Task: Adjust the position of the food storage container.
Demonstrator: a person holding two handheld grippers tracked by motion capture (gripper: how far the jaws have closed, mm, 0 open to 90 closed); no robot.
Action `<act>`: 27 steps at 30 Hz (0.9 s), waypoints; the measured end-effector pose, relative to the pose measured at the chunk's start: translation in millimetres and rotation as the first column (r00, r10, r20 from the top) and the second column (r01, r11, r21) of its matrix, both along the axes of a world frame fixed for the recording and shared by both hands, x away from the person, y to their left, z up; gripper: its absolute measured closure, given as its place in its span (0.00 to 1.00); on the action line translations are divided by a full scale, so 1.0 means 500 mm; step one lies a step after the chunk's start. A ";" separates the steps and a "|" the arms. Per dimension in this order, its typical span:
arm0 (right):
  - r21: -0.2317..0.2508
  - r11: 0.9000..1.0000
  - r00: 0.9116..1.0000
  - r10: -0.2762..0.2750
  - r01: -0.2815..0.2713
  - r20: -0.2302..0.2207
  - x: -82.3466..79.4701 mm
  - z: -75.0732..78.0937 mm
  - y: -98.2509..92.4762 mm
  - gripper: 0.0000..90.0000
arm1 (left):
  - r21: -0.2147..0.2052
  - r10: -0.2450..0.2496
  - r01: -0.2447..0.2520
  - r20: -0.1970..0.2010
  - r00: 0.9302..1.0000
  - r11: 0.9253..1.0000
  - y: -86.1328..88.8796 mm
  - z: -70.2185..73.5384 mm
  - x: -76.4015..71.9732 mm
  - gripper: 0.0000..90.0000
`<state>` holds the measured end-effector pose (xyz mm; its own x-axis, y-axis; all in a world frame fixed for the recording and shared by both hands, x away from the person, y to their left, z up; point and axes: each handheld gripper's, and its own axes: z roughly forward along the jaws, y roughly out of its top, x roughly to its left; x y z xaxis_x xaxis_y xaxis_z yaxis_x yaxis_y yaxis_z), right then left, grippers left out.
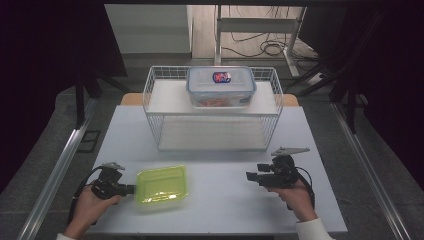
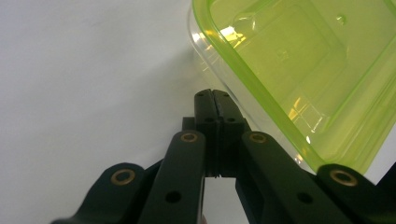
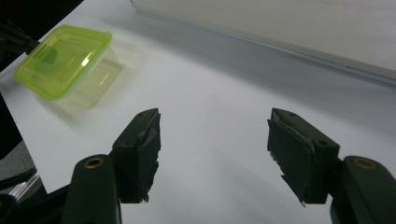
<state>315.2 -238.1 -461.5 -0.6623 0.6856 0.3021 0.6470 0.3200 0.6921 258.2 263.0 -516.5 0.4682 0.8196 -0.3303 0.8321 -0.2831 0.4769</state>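
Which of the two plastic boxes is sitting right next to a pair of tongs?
The green-lidded box at the table's front, beside the left tongs. The blue-rimmed box stands far back on the wire rack.

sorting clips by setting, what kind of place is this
Probably a lab or recording workspace, not a home: a plain white table holds a wire basket rack, cables trail across the floor behind, and a person works with hand-held tongs.

no legible txt, sticker (image 1: 221, 77) – unreadable
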 end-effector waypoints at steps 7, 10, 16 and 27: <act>0.002 1.000 1.000 0.003 -0.003 0.000 -0.001 0.001 -0.001 0.39 | 0.014 -0.039 0.039 -0.004 0.999 0.999 -0.045 0.004 0.019 1.00; 0.002 1.000 1.000 0.002 -0.002 0.001 -0.001 0.001 -0.003 0.39 | 0.025 -0.068 0.068 -0.005 0.998 0.997 -0.075 0.002 0.031 1.00; 0.004 1.000 1.000 0.002 -0.002 0.000 -0.001 0.002 -0.004 0.39 | 0.025 -0.084 0.084 -0.002 0.996 0.996 -0.107 0.004 0.044 1.00; 0.002 1.000 1.000 0.006 -0.006 -0.002 -0.001 0.002 -0.005 0.38 | 0.031 -0.138 0.138 -0.001 0.990 0.990 -0.182 0.006 0.071 1.00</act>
<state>314.8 -240.6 -460.6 -0.6661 0.6808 0.3048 0.6463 0.3227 0.6915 293.6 172.0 -513.3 0.5778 0.7569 -0.3055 0.7837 -0.4099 0.4667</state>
